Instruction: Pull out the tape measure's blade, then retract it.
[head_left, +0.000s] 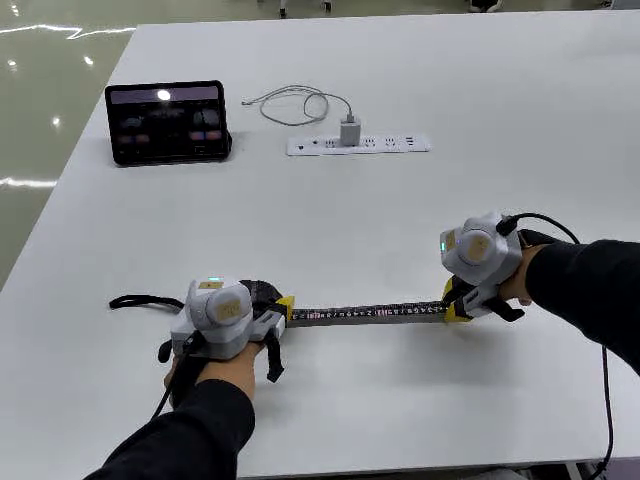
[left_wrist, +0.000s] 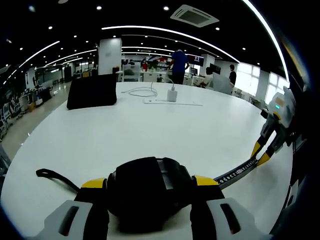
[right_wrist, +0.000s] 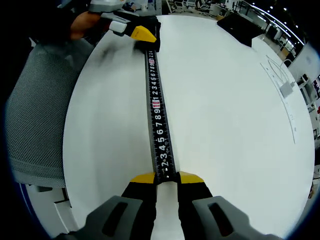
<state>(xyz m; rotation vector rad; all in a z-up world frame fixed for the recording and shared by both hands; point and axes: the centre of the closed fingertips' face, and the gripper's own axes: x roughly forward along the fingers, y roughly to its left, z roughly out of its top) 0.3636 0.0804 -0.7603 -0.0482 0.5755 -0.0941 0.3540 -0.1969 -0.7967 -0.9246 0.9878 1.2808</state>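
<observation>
Black round tape measure (left_wrist: 150, 192) sits at seven o'clock on the white table (head_left: 420, 220), clamped between the yellow-tipped jaws of the left gripper (head_left: 280, 312). Its dark numbered blade (right_wrist: 159, 115) stretches toward three o'clock, where the right gripper (right_wrist: 163, 177) pinches its end tight.

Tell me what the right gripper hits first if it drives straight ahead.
The right gripper, shut on the blade tip, points along the blade toward the tape measure body held by the left gripper. That body looks like the first thing it would meet.
</observation>
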